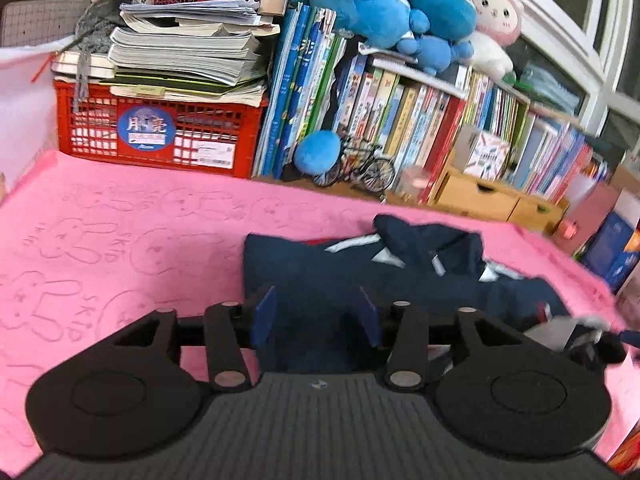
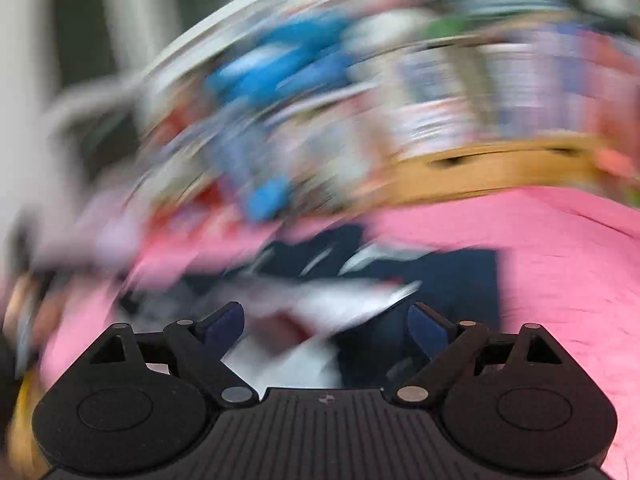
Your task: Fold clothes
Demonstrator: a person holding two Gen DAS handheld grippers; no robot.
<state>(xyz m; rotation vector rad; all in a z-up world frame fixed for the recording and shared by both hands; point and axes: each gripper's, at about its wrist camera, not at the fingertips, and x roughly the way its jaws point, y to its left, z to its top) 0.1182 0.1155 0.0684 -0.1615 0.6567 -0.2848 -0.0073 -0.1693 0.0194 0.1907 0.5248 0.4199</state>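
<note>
Left gripper hangs with its blue pads apart, gripping nothing, just above a navy garment lying partly folded on a pink blanket. Right gripper, in a badly blurred view, is spread wide and empty over the same cloth. It looks soft, light and floppy; pinching a hem corner seems the best hold.

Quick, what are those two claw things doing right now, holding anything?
Left gripper: open, empty, above the folded navy blue garment.
Right gripper: wide open, holding nothing.
</note>
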